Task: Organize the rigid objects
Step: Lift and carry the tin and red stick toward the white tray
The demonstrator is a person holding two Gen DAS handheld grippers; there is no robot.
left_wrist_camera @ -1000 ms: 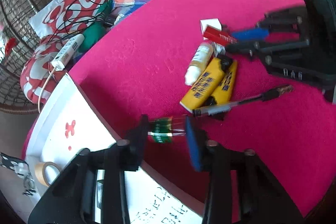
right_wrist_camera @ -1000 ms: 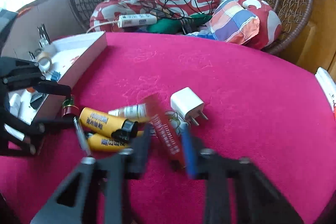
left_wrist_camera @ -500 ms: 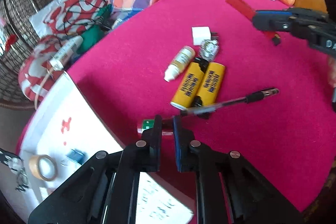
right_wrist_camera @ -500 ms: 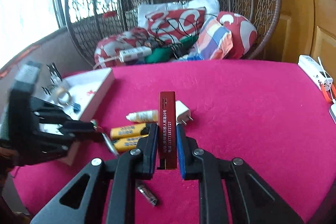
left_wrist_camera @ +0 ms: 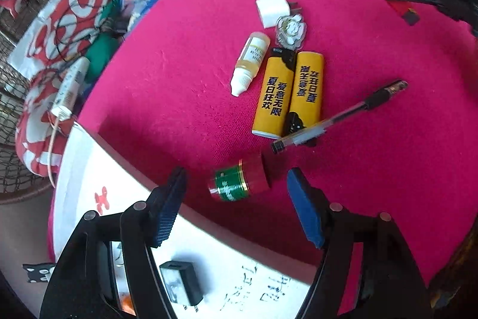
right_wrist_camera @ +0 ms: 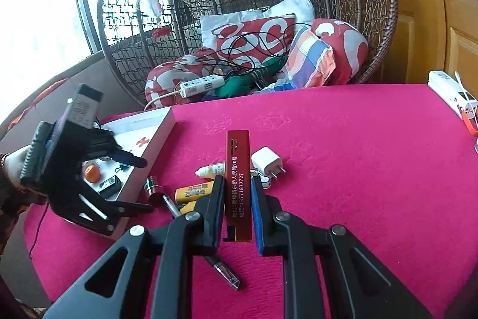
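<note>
My left gripper (left_wrist_camera: 236, 190) is open above the edge of the white box (left_wrist_camera: 89, 169). A green and red battery (left_wrist_camera: 239, 181) lies between its fingers on the pink table (left_wrist_camera: 179, 79); whether it touches them I cannot tell. My right gripper (right_wrist_camera: 237, 196) is shut on a flat red lighter (right_wrist_camera: 237, 169), held above the table. Two yellow lighters (left_wrist_camera: 286, 91), a small dropper bottle (left_wrist_camera: 249, 62), a pen (left_wrist_camera: 337, 115), a white charger plug (left_wrist_camera: 273, 9) and a clear keychain (left_wrist_camera: 291, 29) lie in a cluster on the table.
The white box holds a black adapter (left_wrist_camera: 182, 283) and small items (right_wrist_camera: 92, 172). A wicker hanging chair (right_wrist_camera: 239, 5) with cushions and a power strip (right_wrist_camera: 203, 84) stands behind the table. A white power bank (right_wrist_camera: 451, 93) lies at the right edge.
My left gripper has opened and the battery now lies loose between its fingers by the box edge. My right gripper has kept hold of the red lighter and lifted slightly.
</note>
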